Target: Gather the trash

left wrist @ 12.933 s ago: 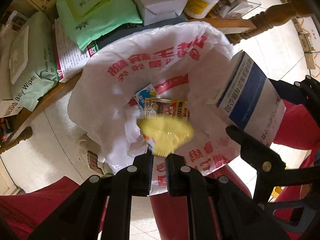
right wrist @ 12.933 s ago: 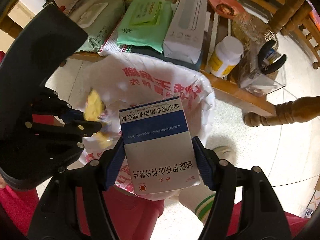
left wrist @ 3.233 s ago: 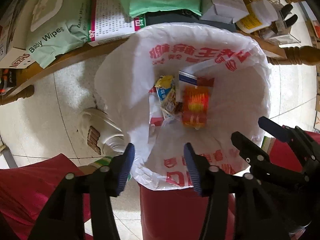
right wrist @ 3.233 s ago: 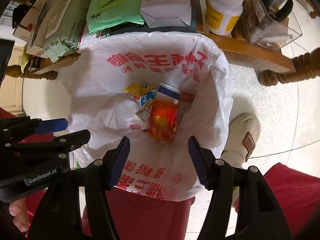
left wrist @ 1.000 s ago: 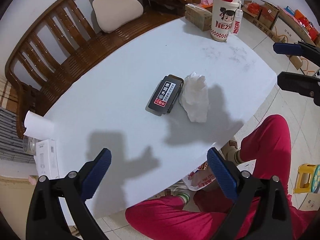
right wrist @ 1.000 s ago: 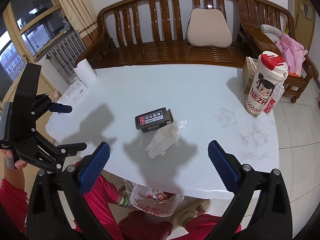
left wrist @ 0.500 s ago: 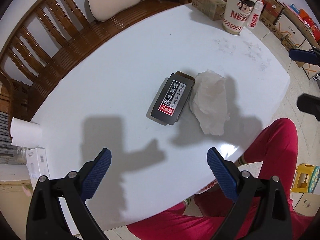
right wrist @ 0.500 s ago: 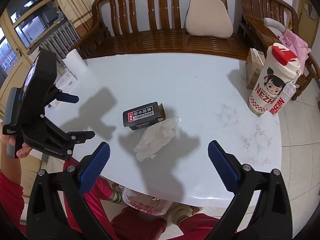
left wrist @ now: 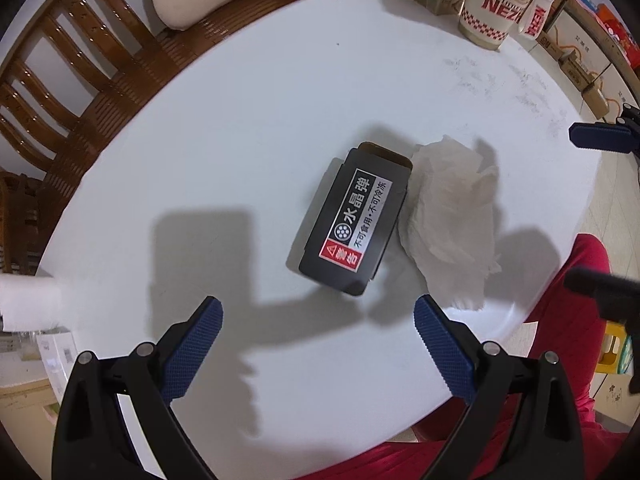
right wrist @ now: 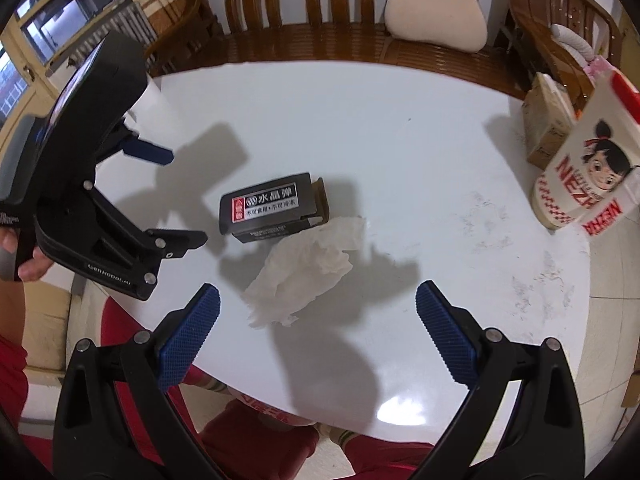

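Trash remained on the white table point(left wrist: 248, 128): a small black box point(left wrist: 352, 220) with a printed label, one end flap open, and a crumpled white tissue point(left wrist: 452, 216) touching its long side. Both lay near the table edge closest to the person, probably because that edge was within easy reach of a seated person in red trousers. The left gripper point(left wrist: 318, 332) hung above the table with its blue-padded fingers spread wide and nothing between them, lined up roughly with the box, which suggested the box was its target. The right gripper point(right wrist: 318, 320) was likewise splayed and empty, poised over the tissue point(right wrist: 308, 268), so each tool seemed to be assigned one piece. The box point(right wrist: 272, 208) would likely be easy to pinch across its short sides; the tissue was soft and might need a deep bite. The right wrist view showed what the left did not: the left gripper's whole body from the side, fingers of the hand holding it, and, under the table edge, a glimpse of red-printed white plastic that may have been the trash bag, though too little showed to be sure. The left wrist view alone showed the box label squarely and a paper roll point(left wrist: 28, 300) at the far left edge. A large printed cup point(right wrist: 588, 184) stood well apart.
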Motion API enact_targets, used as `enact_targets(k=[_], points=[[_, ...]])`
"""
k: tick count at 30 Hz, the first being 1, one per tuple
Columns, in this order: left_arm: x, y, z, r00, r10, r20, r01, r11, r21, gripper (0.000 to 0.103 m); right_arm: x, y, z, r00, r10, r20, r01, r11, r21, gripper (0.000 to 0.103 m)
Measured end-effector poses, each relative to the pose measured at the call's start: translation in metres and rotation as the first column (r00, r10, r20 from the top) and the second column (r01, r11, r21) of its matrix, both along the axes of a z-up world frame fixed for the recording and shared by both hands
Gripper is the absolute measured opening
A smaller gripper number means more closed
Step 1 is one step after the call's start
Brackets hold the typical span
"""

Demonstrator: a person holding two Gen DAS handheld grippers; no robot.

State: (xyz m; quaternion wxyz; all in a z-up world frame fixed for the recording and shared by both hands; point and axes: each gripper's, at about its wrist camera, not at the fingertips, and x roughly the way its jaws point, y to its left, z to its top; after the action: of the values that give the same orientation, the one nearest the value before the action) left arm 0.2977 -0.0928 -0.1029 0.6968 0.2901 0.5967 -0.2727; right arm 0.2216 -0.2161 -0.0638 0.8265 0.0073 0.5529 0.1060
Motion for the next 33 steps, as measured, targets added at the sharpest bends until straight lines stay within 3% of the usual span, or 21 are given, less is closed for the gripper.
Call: enact_targets(k=[14, 29, 33], points=[[0.023, -0.012, -0.039, 0.997, -0.042, -0.062, 0.044, 0.999, 0.023, 0.094, 0.026, 0.014, -0.055, 0.995, 0.070, -0.075, -0.071, 0.997, -0.007, 0.096], [0.044, -0.023, -0.059, 0.995, -0.062, -0.080, 0.064, 0.998, 0.020, 0.094, 0.034, 0.025, -0.079, 0.991, 0.124, -0.046, -0.128, 0.989, -0.079, 0.096], [0.047, -0.026, -0.063, 0.994, -0.069, -0.082, 0.071, 0.997, 0.020, 0.090, 0.031, 0.025, -0.083, 0.989, 0.138, -0.047, -0.142, 0.986, -0.090, 0.075]])
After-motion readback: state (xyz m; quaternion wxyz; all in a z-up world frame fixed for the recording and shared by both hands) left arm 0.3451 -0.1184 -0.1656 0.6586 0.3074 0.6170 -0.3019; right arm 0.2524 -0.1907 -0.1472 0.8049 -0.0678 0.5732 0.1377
